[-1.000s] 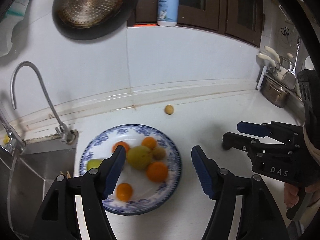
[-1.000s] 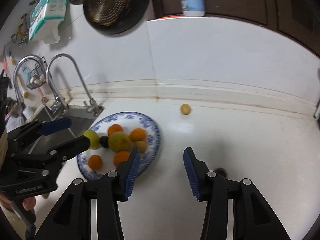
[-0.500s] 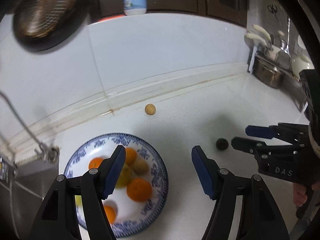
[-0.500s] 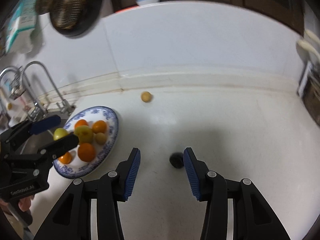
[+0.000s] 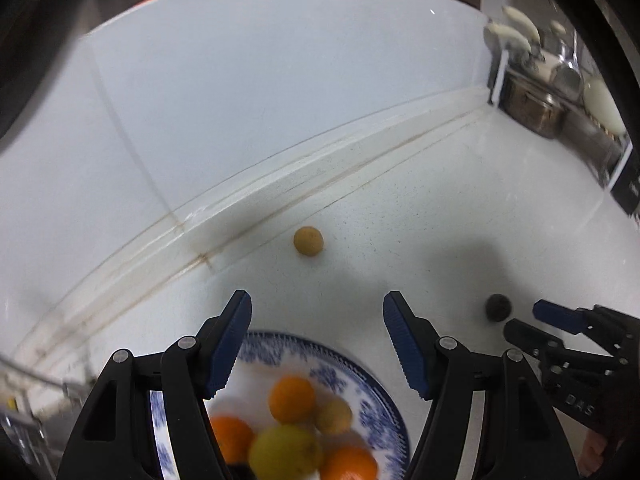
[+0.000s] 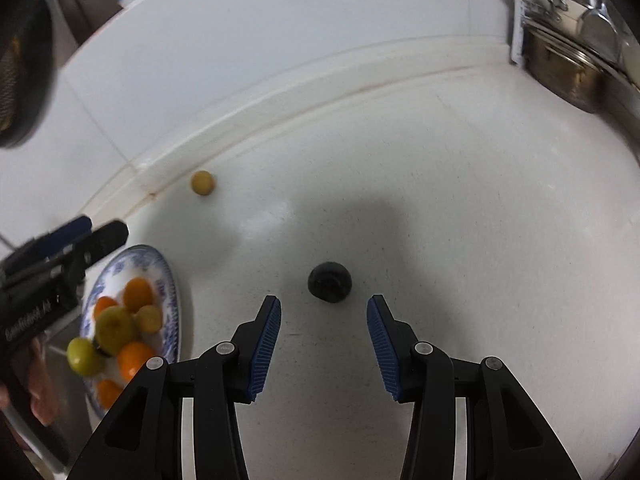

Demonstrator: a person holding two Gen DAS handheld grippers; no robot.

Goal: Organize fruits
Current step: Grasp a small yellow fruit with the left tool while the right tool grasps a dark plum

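A blue-patterned plate (image 5: 360,376) holds several orange and yellow-green fruits; it also shows in the right wrist view (image 6: 170,280). A small yellow fruit (image 5: 308,241) lies loose on the white counter near the wall, seen too in the right wrist view (image 6: 203,183). A small dark fruit (image 6: 330,282) lies on the counter just ahead of my open, empty right gripper (image 6: 324,344); it shows in the left wrist view (image 5: 498,307) too. My left gripper (image 5: 318,344) is open and empty above the plate's far rim.
A metal pot with utensils (image 6: 568,68) stands at the back right corner. The white tiled wall (image 5: 260,100) rises behind the counter. A dark pan (image 6: 20,60) hangs at the upper left. The sink edge (image 5: 36,396) lies left of the plate.
Both grippers have moved forward and to the right. The dark fruit is now close between my right fingers' tips. The left gripper has passed over the plate toward the yellow fruit.
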